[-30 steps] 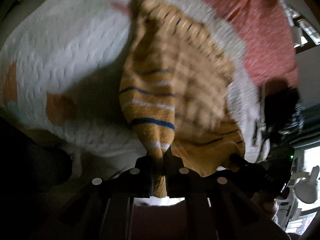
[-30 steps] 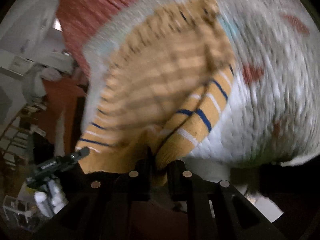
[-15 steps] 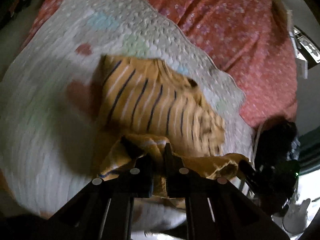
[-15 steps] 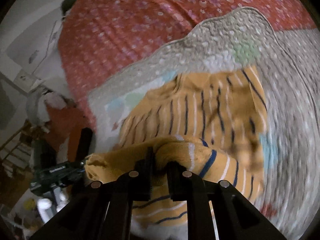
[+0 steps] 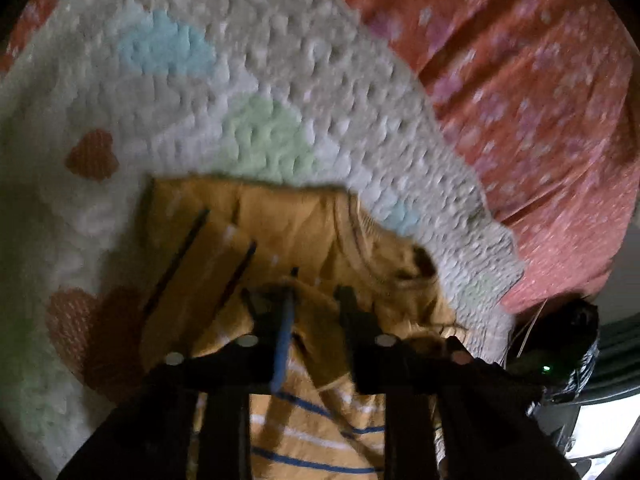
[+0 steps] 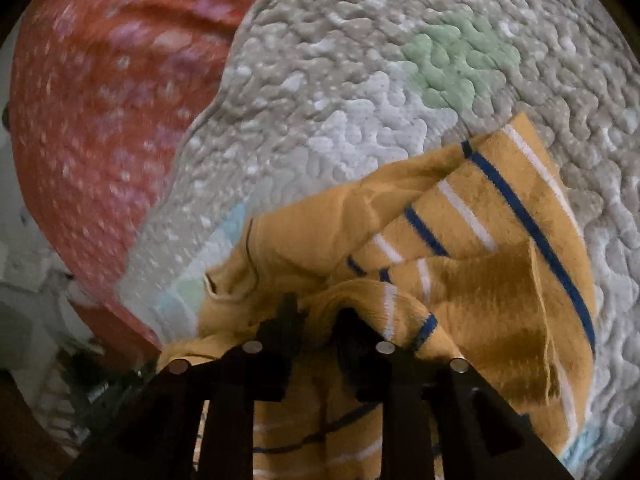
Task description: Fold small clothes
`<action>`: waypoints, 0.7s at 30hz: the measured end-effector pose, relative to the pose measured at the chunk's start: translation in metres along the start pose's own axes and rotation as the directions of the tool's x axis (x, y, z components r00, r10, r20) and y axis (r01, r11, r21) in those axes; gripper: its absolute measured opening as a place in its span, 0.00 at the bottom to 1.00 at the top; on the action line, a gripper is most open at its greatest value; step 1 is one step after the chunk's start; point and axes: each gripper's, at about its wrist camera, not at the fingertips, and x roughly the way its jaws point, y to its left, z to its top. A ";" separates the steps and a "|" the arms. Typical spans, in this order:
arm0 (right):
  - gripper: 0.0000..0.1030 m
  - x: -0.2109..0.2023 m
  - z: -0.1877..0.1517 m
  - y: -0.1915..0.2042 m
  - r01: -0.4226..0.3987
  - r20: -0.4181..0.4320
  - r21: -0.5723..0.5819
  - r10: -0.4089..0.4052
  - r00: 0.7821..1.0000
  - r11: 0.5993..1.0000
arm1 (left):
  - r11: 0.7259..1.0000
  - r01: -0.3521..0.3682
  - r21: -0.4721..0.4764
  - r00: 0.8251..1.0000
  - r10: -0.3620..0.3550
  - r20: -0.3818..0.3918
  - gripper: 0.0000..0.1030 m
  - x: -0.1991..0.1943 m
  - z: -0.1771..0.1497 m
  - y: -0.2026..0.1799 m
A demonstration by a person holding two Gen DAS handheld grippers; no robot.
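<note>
A small mustard-yellow garment (image 5: 280, 236) with blue and white stripes lies folded over on a white quilt (image 5: 240, 80). My left gripper (image 5: 305, 296) hangs low over its near edge with its jaws opening; a blue-striped fold lies loosely between the fingers. In the right wrist view the same garment (image 6: 480, 248) is doubled over, its striped side turned up. My right gripper (image 6: 318, 308) is at the near edge too, its jaws opening, with a hump of the cloth between the fingers.
The quilt (image 6: 360, 80) has pale blue, green and red patches and lies on a red flowered sheet (image 5: 540, 100) that runs along its far side. A dark device with a green light (image 5: 560, 376) shows off the bed edge at the lower right.
Both grippers carried the garment's near edge forward over the rest of it and came down close to the quilt. Both sets of jaws, earlier shut on the cloth, now stand apart.
</note>
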 end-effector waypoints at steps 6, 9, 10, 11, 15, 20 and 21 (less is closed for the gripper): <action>0.50 -0.015 0.003 0.014 -0.017 0.049 -0.061 0.020 0.999 0.998 | 0.992 -0.093 0.085 0.993 0.086 0.082 0.42 -0.031 -0.007 -0.004; 0.56 -0.031 0.007 0.021 0.008 0.083 -0.097 0.000 0.997 0.995 | 0.966 -0.192 0.175 0.980 0.180 0.087 0.45 -0.028 -0.023 -0.007; 0.56 -0.036 0.006 0.024 0.024 0.089 -0.116 -0.013 0.996 0.993 | 0.954 -0.220 0.205 0.975 0.206 0.085 0.45 -0.024 -0.031 -0.006; 0.56 -0.040 0.004 0.028 0.037 0.086 -0.154 -0.023 0.996 0.987 | 0.942 -0.245 0.230 0.969 0.231 0.084 0.45 -0.020 -0.036 -0.006; 0.56 -0.033 -0.016 0.045 0.024 0.002 -0.301 -0.024 1.000 0.953 | 0.878 -0.354 0.322 0.934 0.347 0.079 0.46 0.011 -0.042 -0.011; 0.55 0.002 -0.014 0.042 0.184 -0.003 -0.345 -0.197 0.980 0.921 | 0.730 -0.591 0.344 0.803 0.572 0.167 0.45 0.043 -0.013 -0.010; 0.55 0.000 -0.009 0.035 0.241 0.041 -0.319 -0.240 0.970 0.917 | 0.739 -0.598 0.312 0.800 0.576 0.168 0.45 0.039 -0.007 -0.005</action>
